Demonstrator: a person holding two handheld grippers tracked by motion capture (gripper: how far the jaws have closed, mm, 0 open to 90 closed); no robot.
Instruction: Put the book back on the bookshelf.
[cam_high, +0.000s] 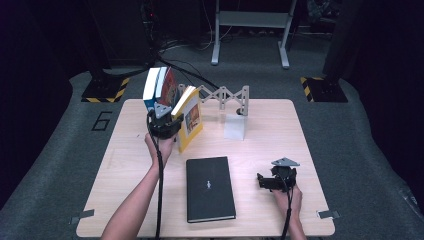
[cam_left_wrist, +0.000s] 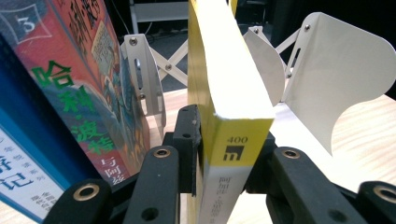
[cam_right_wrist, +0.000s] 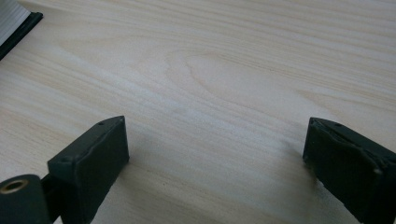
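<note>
A yellow book (cam_high: 189, 119) stands upright and tilted at the back left of the table, and my left gripper (cam_high: 164, 123) is shut on its spine end. In the left gripper view the yellow book (cam_left_wrist: 232, 112) sits clamped between the two black jaws, my left gripper (cam_left_wrist: 229, 135) holding it beside a red-covered book (cam_left_wrist: 88, 84). The red book and a blue one (cam_high: 152, 87) lean in an expanding white metal book rack (cam_high: 227, 97). A black book (cam_high: 209, 187) lies flat at the table's front middle. My right gripper (cam_high: 267, 181) rests low near the front right, open (cam_right_wrist: 215, 144) over bare wood.
White rack dividers (cam_left_wrist: 336, 74) rise right of the yellow book. A white divider plate (cam_high: 235, 126) stands on the table by the rack. A corner of the black book (cam_right_wrist: 16, 25) lies at the upper left of the right gripper view. A light wooden table (cam_high: 280, 135) carries everything.
</note>
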